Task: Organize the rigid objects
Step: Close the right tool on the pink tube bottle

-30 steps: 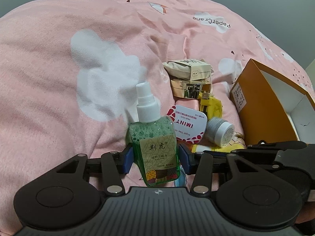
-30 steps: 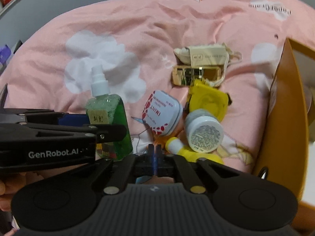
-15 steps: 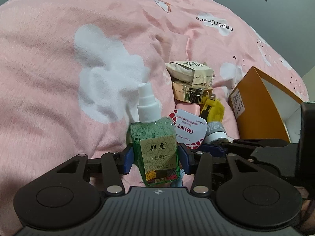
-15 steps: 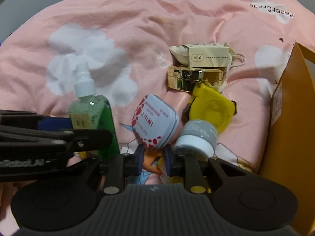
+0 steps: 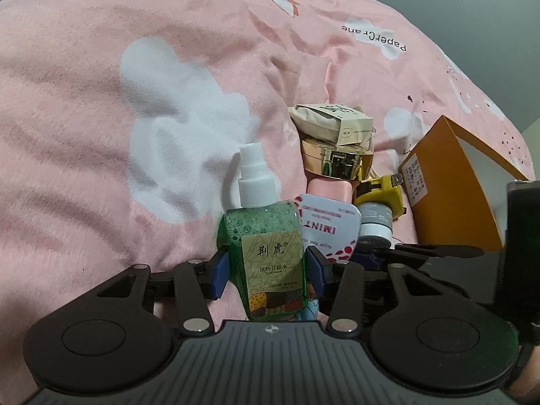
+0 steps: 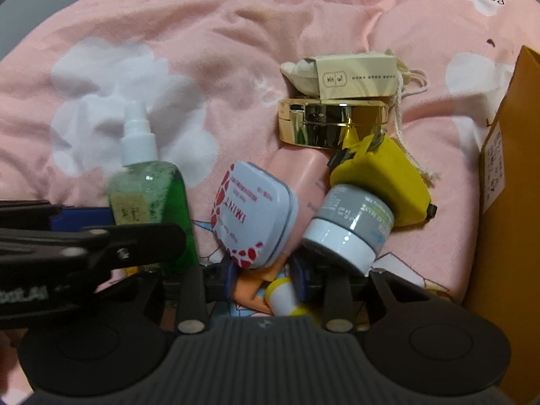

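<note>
My left gripper is shut on a green spray bottle with a white cap, held upright over the pink blanket; the bottle also shows in the right wrist view. My right gripper is open low over the pile, its jaws on either side of a small yellow-and-white bottle. Just ahead lie a white IMINT tin, a grey-and-white jar, a yellow tape measure, a gold compact and a beige pouch with a card box.
An open orange cardboard box stands at the right, seen also in the right wrist view. A pink flat case lies under the tin. The pink blanket with white clouds spreads to the left and back.
My right gripper has opened from shut and moved forward and down into the pile, around the small yellow-and-white bottle. The left gripper keeps hold of the spray bottle, lifted slightly.
</note>
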### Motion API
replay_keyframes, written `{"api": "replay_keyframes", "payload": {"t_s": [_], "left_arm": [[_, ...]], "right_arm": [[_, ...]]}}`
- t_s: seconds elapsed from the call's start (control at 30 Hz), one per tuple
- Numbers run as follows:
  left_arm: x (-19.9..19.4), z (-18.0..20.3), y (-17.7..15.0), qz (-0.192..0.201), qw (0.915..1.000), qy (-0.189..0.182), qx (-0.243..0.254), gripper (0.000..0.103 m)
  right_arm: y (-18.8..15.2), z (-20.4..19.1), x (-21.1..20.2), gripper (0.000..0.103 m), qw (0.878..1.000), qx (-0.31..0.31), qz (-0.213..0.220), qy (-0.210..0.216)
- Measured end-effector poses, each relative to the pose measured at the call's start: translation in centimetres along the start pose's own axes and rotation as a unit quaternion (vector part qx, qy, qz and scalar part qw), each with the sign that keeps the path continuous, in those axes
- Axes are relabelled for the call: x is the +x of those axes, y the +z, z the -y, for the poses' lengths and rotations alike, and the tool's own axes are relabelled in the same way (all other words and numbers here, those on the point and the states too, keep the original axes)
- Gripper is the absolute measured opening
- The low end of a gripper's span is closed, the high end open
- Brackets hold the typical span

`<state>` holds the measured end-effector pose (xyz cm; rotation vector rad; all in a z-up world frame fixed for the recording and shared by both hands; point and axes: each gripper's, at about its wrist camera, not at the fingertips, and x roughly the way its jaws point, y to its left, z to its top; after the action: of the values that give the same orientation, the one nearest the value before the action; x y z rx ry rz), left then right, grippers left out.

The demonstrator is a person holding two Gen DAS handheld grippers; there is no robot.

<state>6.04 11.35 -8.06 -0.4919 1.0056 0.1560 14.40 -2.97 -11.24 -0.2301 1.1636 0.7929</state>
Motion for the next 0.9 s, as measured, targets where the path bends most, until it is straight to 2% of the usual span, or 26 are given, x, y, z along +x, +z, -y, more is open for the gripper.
{"api": "replay_keyframes", "payload": {"t_s": [0.13,0.37,0.57,0.73,0.9], "left_arm": [[-0.4,0.1,-0.1,0.0,1.0,-0.006,0.006,0.053],[-1.6,0.2,-0.5,0.006,0.9997,-0.023,0.005,0.053],[-2.9,1.1,-1.4,-0.003,0.9983,-0.055,0.017,0.053],[-3.0,2.2,-2.5,-0.036,0.9959,-0.066,0.05,0.053],[-1.1,2.9,-3.4,-0.067,0.9943,-0.043,0.071,0.053]], "right_arm": [[-0.5,0.1,-2.0,0.032,1.0,0.006,0.011,0.011],[-1.5,0.1,-6.9,0.025,0.999,-0.002,0.048,0.017],[-3.1,0.4,-9.4,0.025,0.998,0.006,0.058,0.031],[-4.8,0.5,-11.8,0.025,0.998,-0.004,0.058,0.027],[-5.9,1.2,-11.1,0.025,0.999,0.011,0.031,0.036]]}}
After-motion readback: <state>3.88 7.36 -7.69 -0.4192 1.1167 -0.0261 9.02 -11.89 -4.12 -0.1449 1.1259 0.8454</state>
